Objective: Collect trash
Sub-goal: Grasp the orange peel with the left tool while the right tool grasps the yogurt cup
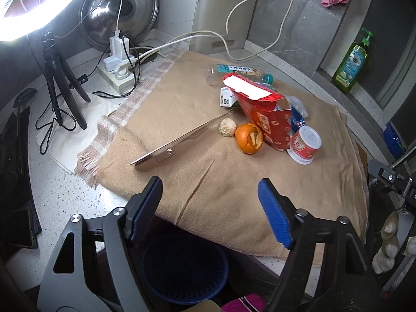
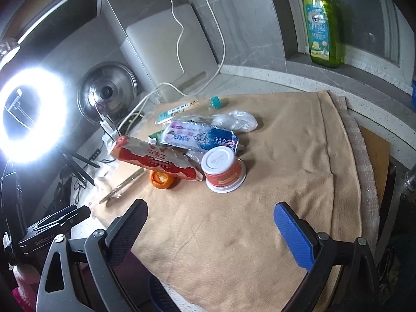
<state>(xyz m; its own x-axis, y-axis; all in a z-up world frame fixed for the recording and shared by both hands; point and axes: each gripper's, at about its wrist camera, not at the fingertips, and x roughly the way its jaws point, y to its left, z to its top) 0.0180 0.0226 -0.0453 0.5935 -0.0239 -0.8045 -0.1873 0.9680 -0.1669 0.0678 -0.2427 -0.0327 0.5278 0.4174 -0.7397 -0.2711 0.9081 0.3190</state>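
Note:
A pile of trash lies on a tan cloth (image 1: 221,187): a red carton (image 1: 265,114), an orange peel (image 1: 249,138), a peel scrap (image 1: 227,127), an upturned red-and-white cup (image 1: 304,144), a clear bottle (image 1: 234,74) and a small white box (image 1: 226,98). The right wrist view shows the carton (image 2: 156,160), cup (image 2: 223,173), a blue toothpaste box (image 2: 200,136), a clear plastic bag (image 2: 236,121) and the orange peel (image 2: 161,179). My left gripper (image 1: 210,202) is open and empty above the cloth's near edge. My right gripper (image 2: 210,223) is open and empty, short of the cup.
A blue bin (image 1: 182,267) sits below the counter edge under my left gripper. A knife (image 1: 179,140) lies on the cloth left of the peel. A ring light on a tripod (image 1: 59,85), a power strip (image 1: 118,72), a pot lid (image 1: 118,13) and a green soap bottle (image 1: 351,62) surround the cloth.

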